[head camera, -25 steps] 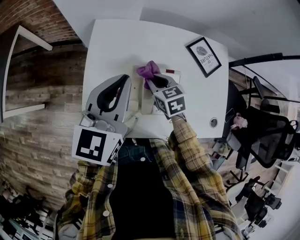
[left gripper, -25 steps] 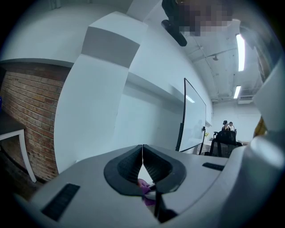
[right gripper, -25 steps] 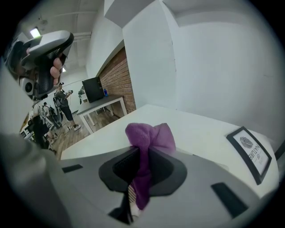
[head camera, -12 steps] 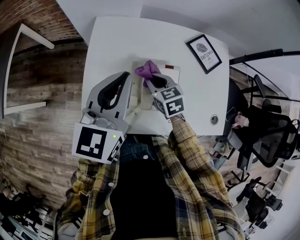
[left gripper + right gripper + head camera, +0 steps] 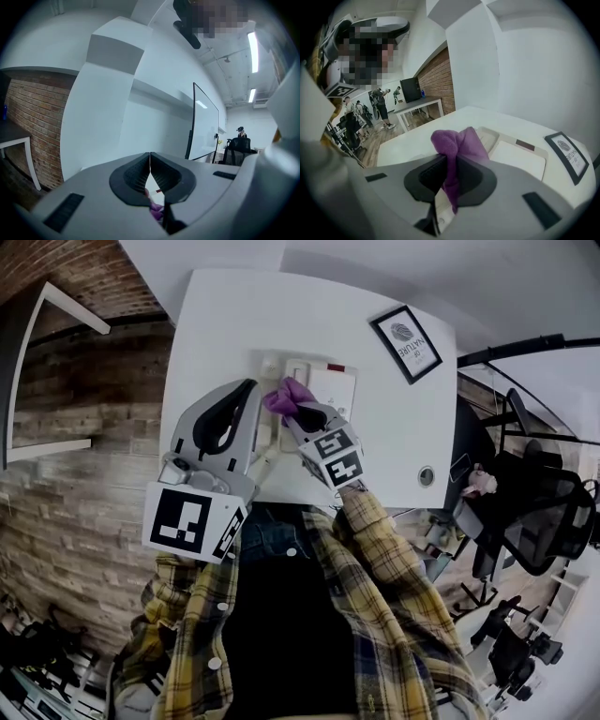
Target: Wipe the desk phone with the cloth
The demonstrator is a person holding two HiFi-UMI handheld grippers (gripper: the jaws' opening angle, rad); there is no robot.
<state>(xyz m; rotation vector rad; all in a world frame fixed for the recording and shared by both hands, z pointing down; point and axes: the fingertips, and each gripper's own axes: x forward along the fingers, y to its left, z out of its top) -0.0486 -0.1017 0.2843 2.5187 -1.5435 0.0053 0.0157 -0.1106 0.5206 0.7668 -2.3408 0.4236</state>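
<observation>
A white desk phone [image 5: 323, 388] lies on the white table [image 5: 216, 324]; in the right gripper view the phone [image 5: 520, 157] sits just beyond the jaws. My right gripper [image 5: 298, 411] is shut on a purple cloth [image 5: 286, 397], which bunches up over the phone's left part, by the handset [image 5: 272, 409]. The cloth [image 5: 457, 150] hangs pinched between the jaws. My left gripper [image 5: 246, 388] hovers beside the phone's left edge, jaws closed together with nothing between them; a bit of the purple cloth [image 5: 156, 211] shows below them.
A framed black-edged card [image 5: 409, 341] lies at the table's far right corner, seen too as the card [image 5: 567, 154]. A round cable port [image 5: 427, 476] is near the front right edge. Office chairs [image 5: 525, 512] stand to the right. Brick wall [image 5: 75, 427] on the left.
My right gripper with the cloth has slid left and toward me over the phone, uncovering its right part. The left gripper has stayed nearly still.
</observation>
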